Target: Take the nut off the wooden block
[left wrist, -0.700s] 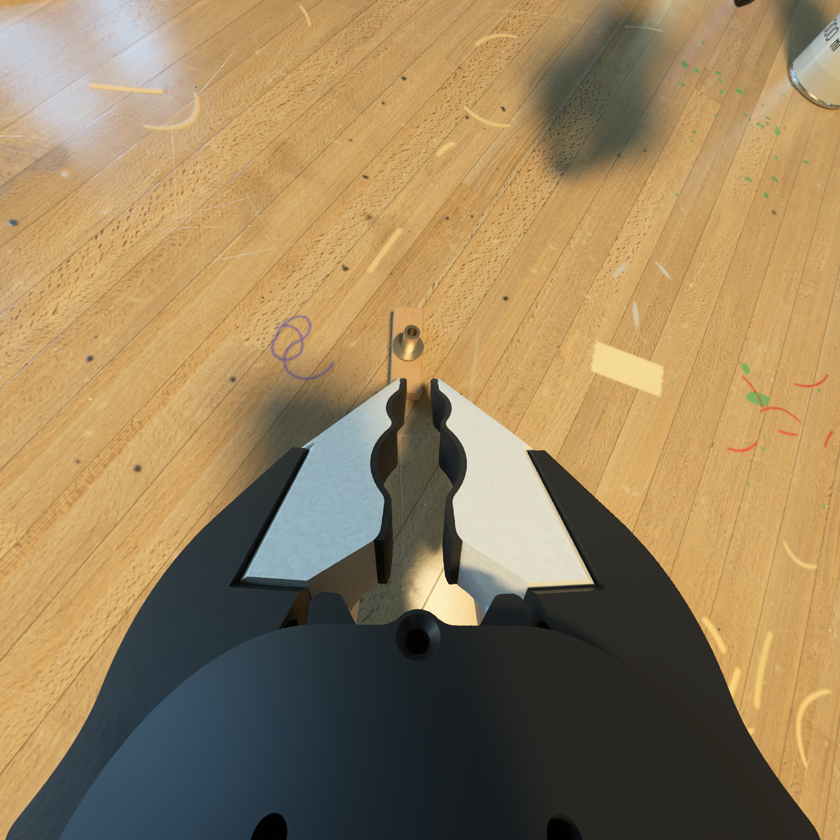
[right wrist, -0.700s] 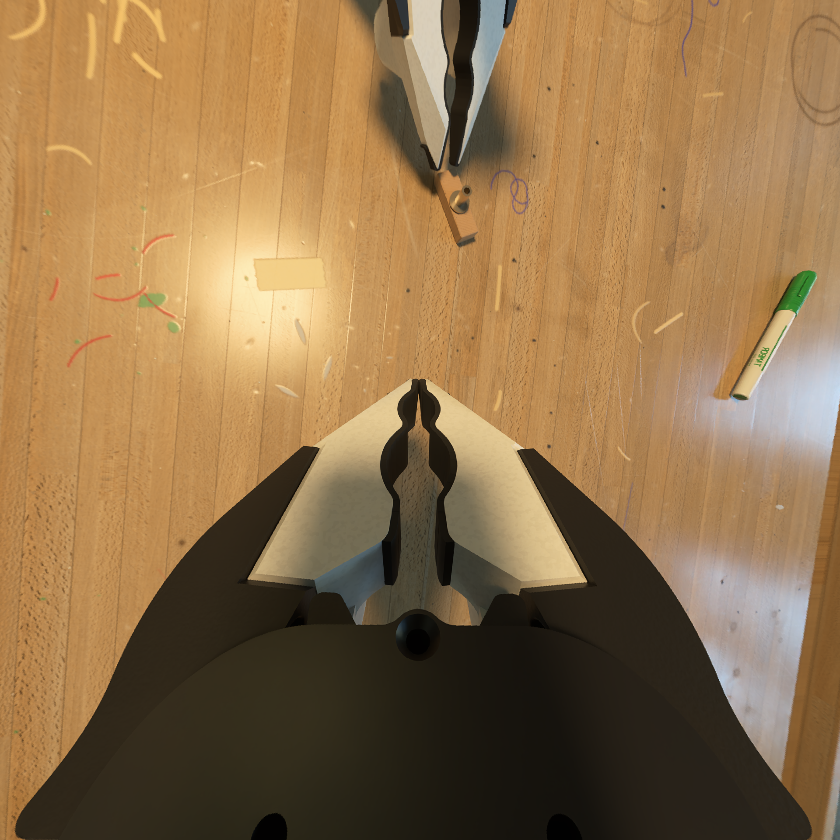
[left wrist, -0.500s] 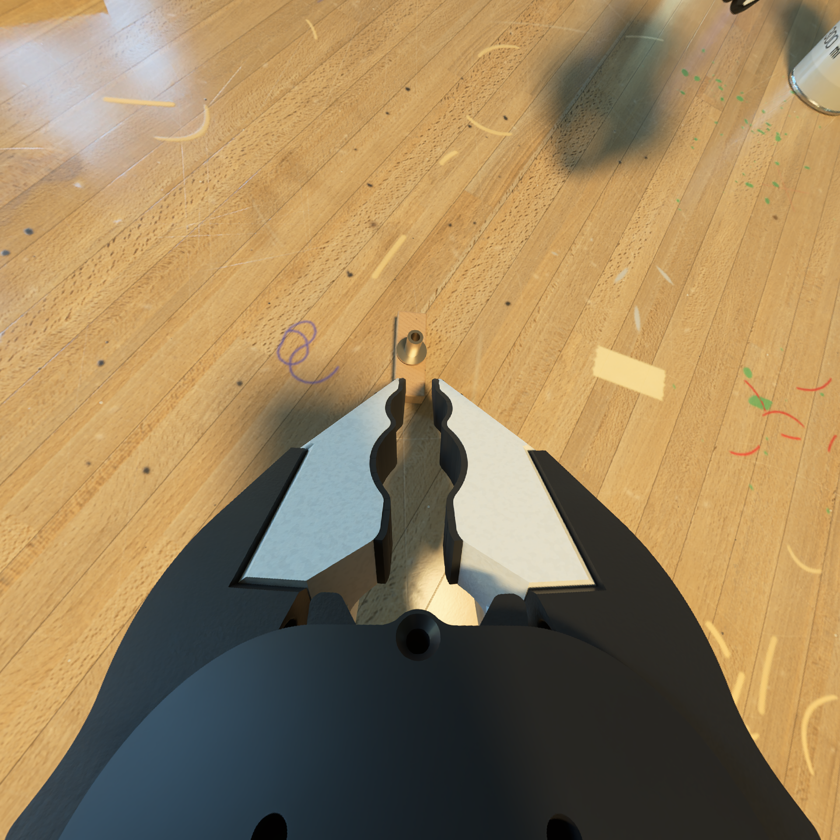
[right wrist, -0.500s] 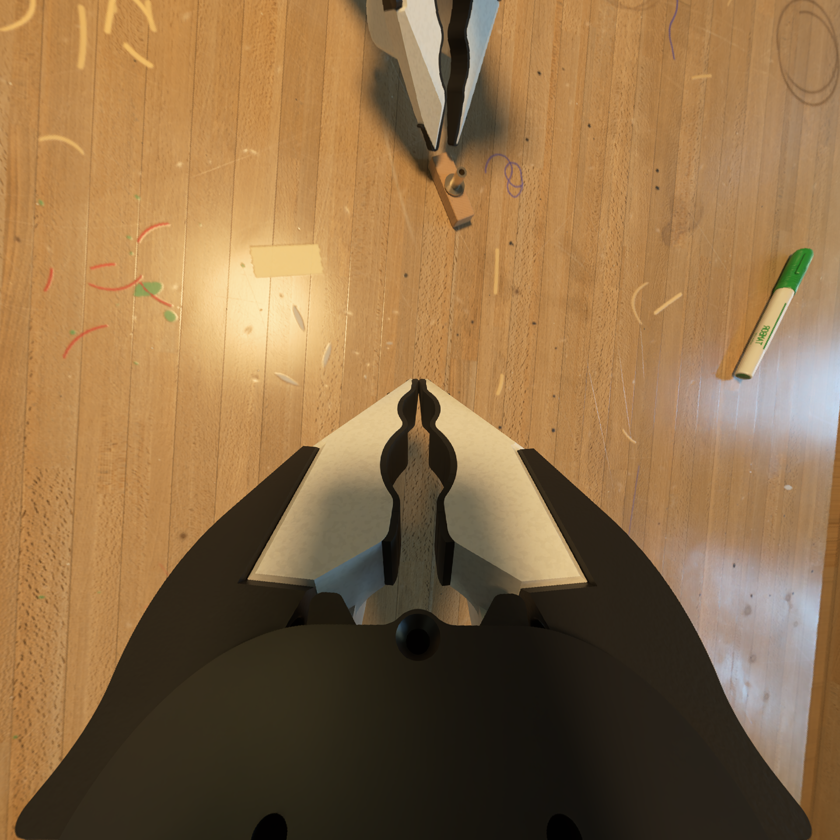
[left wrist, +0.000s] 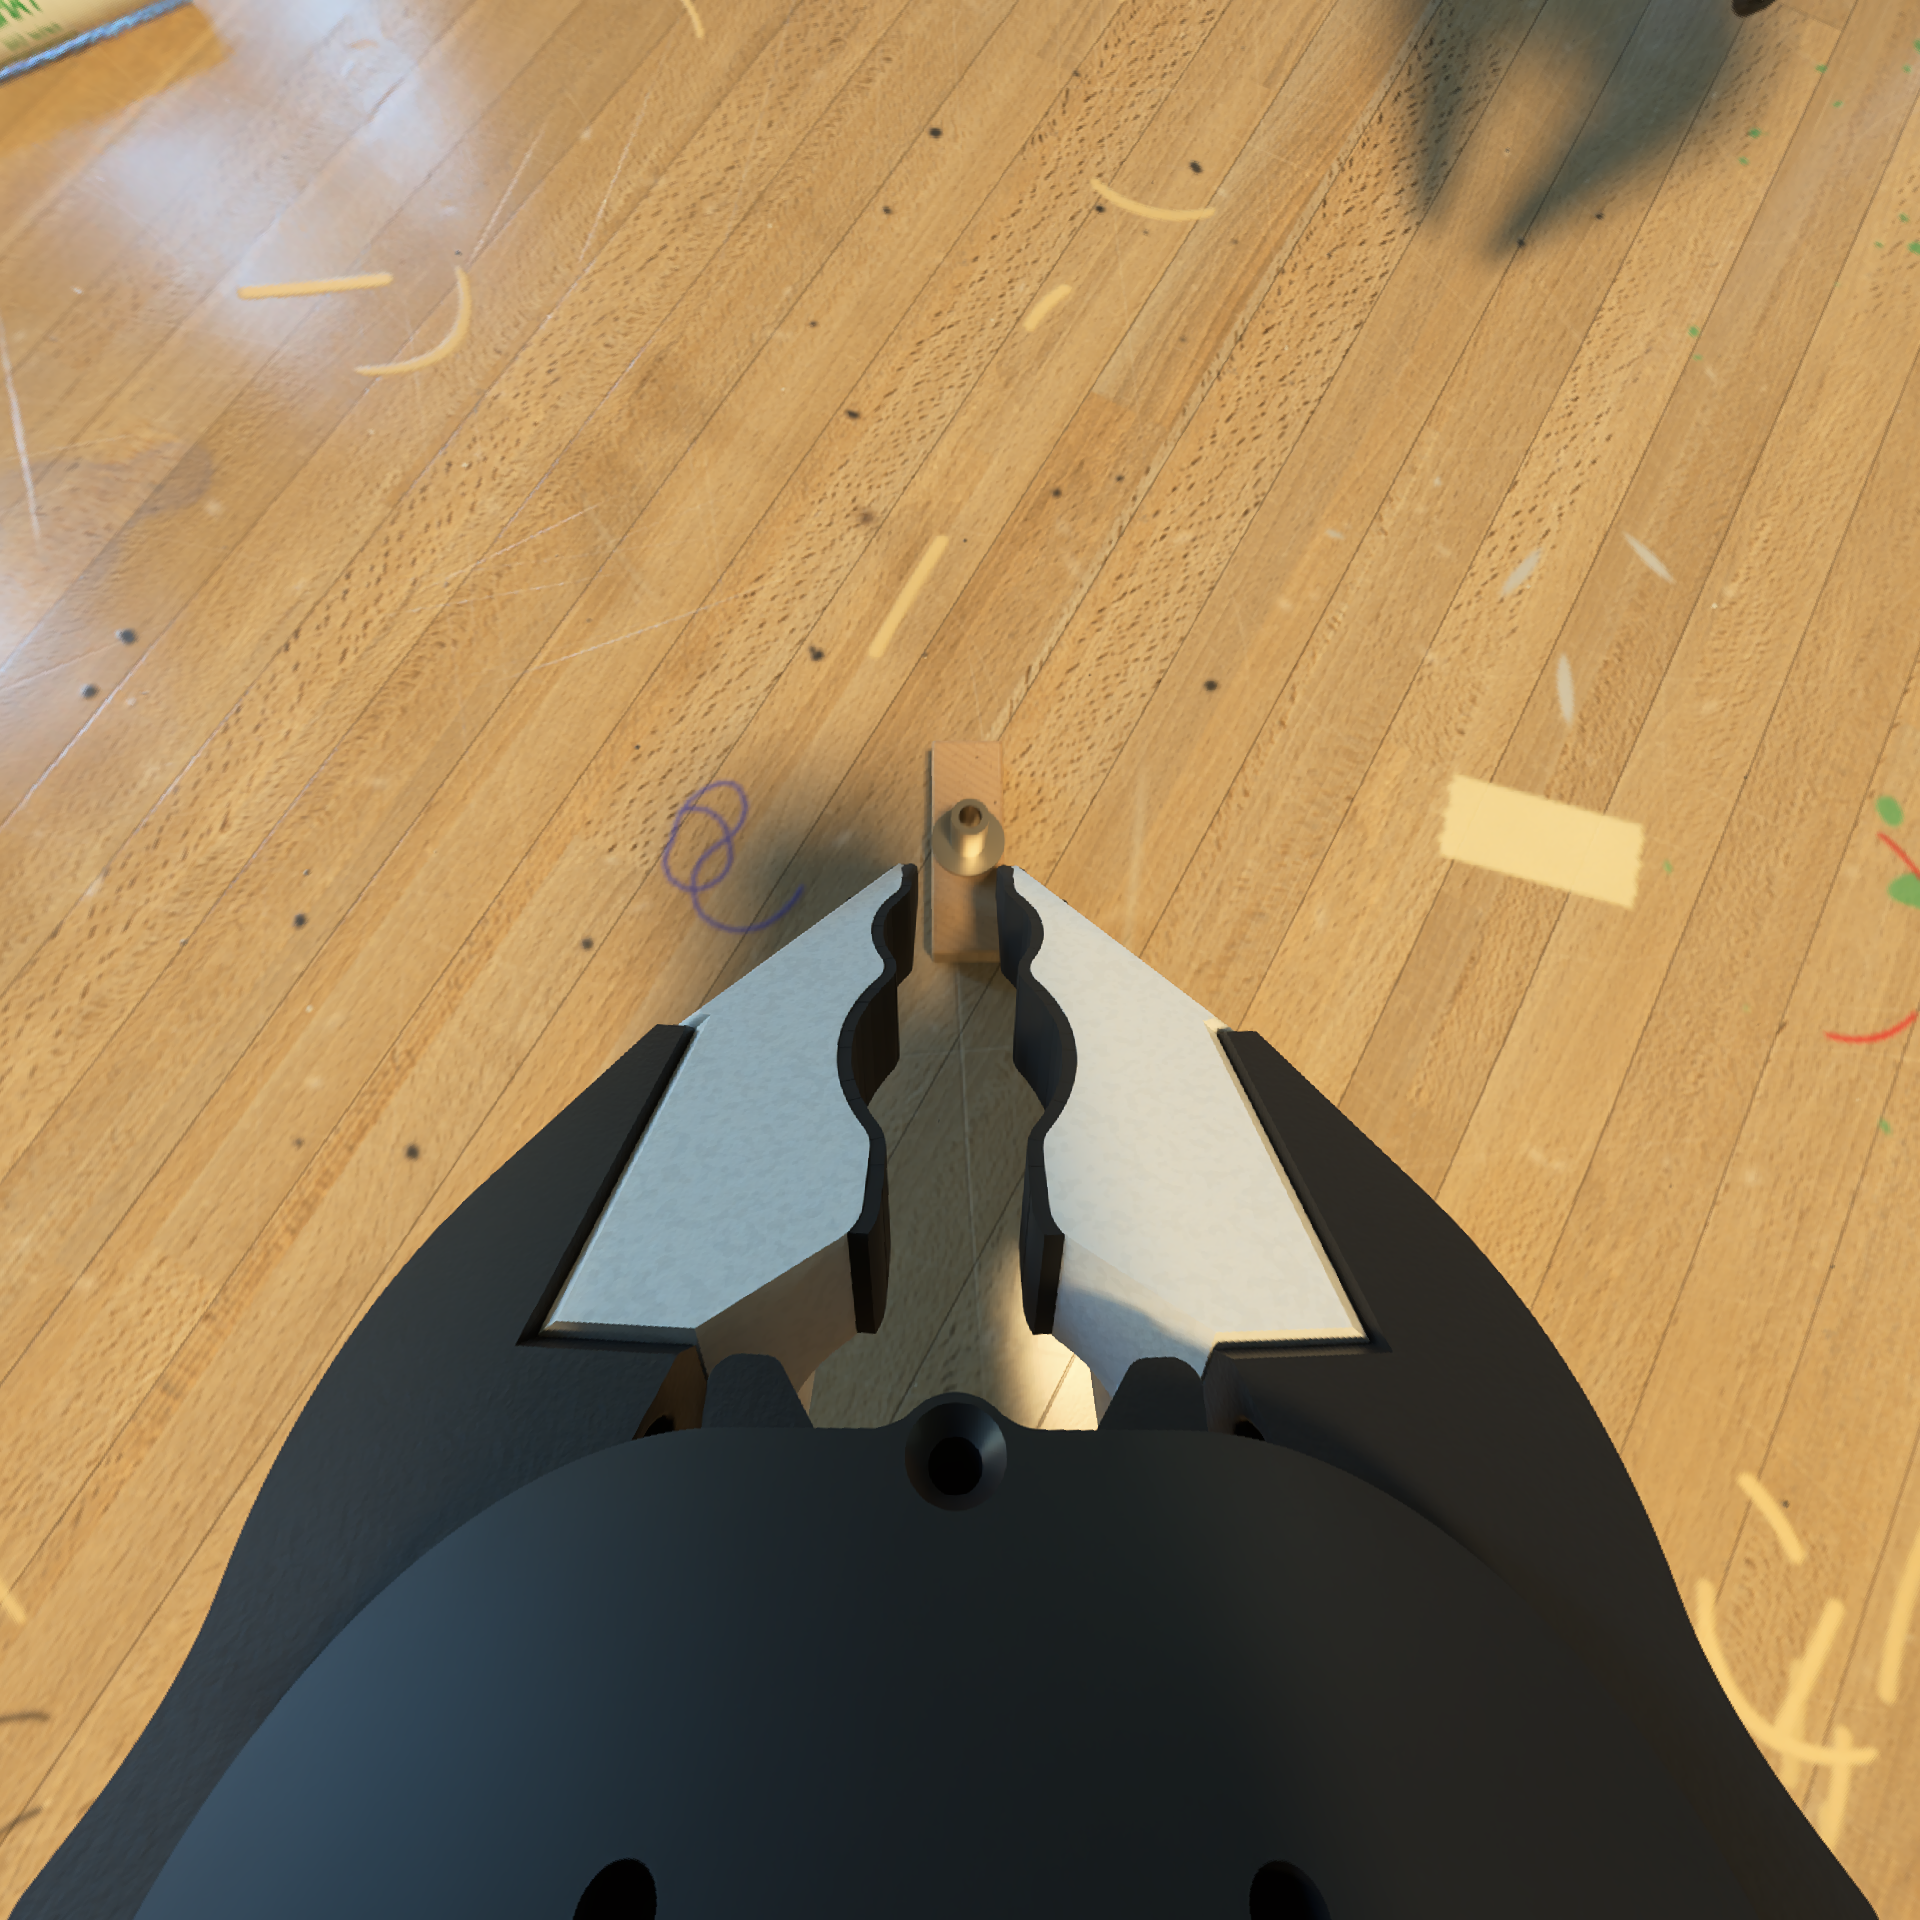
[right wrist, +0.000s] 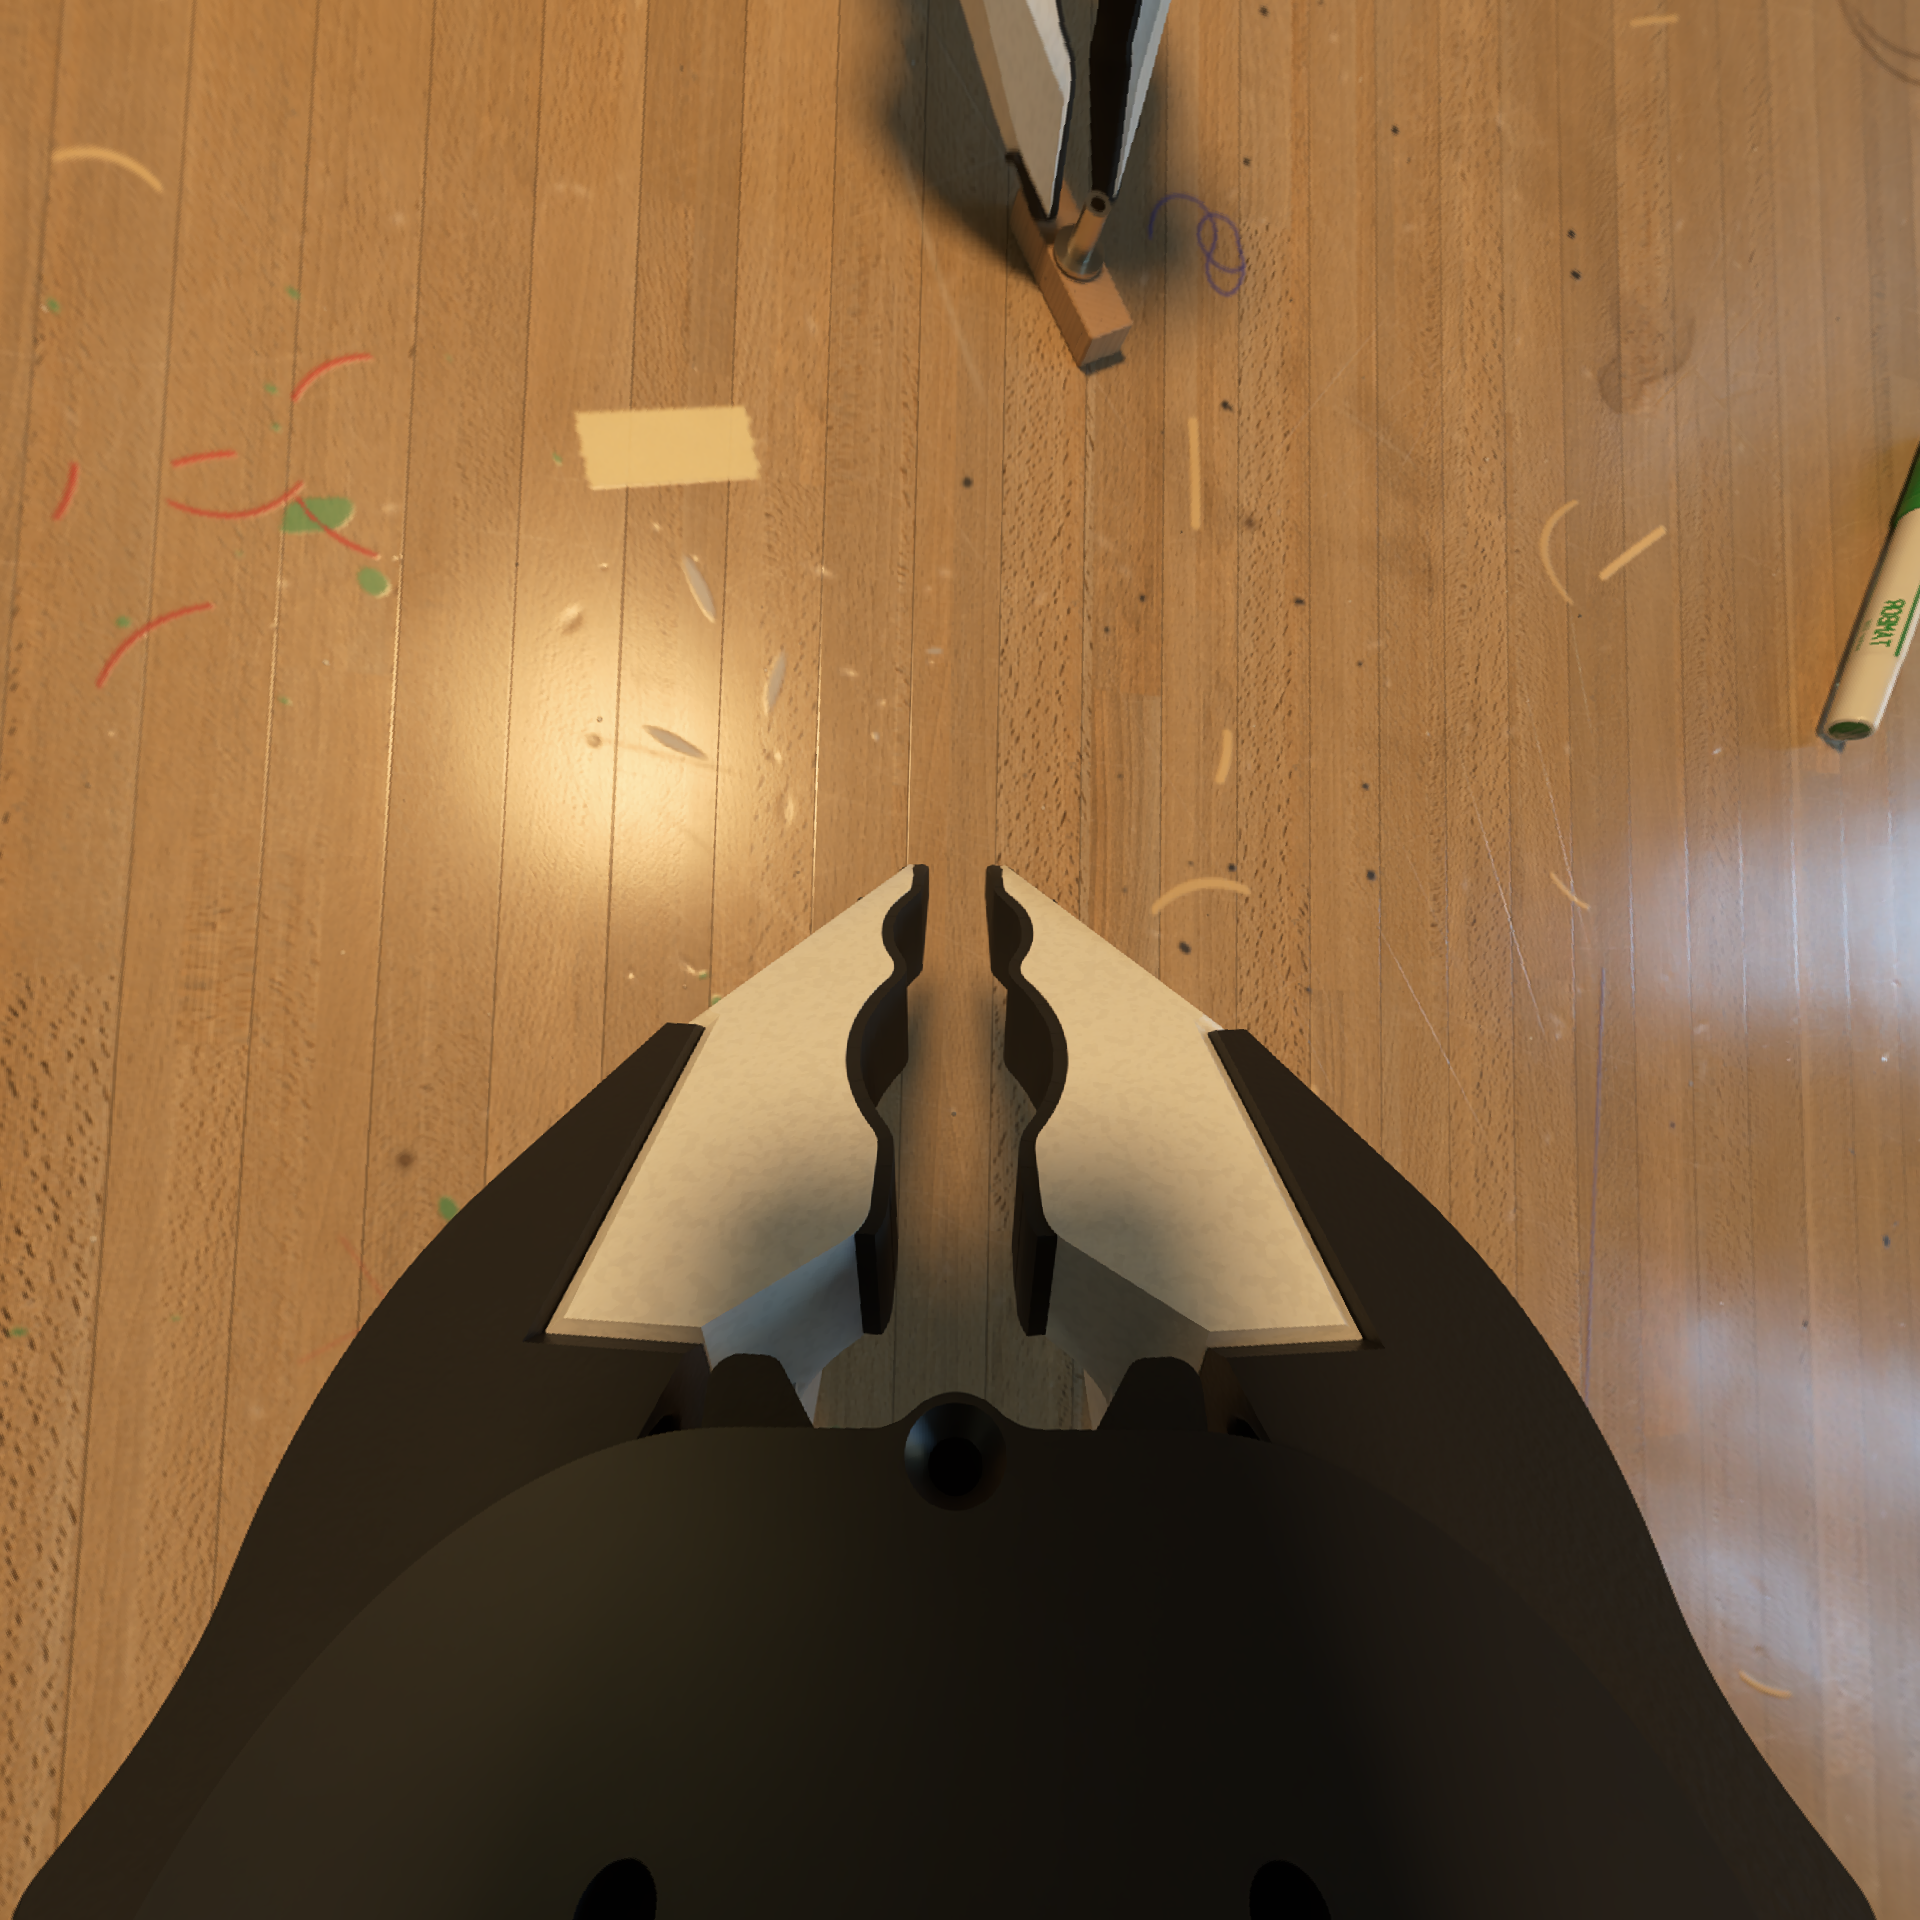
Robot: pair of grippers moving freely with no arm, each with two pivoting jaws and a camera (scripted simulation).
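Observation:
A small wooden block (left wrist: pixel 966 920) lies flat on the wooden tabletop with a brass flanged nut (left wrist: pixel 966 840) standing on it. My left gripper (left wrist: pixel 956 878) is open. Its fingertips flank the block's near end just short of the nut, and I cannot tell whether they touch it. From the right wrist view the block (right wrist: pixel 1096 317) and nut (right wrist: pixel 1084 241) lie far ahead at the top, with the left gripper (right wrist: pixel 1075 192) coming down over them. My right gripper (right wrist: pixel 956 873) is open and empty, well short of the block.
A green-and-white marker (right wrist: pixel 1875 634) lies at the right edge. A strip of pale tape (right wrist: pixel 665 447) is stuck to the tabletop left of the block, also in the left wrist view (left wrist: pixel 1543 836). A carton corner (left wrist: pixel 62 31) shows far left.
The left gripper has moved forward so that its tips now flank the block's near end, and its jaws stand a little wider. The right gripper has gone from shut to open and moved nearer the block.

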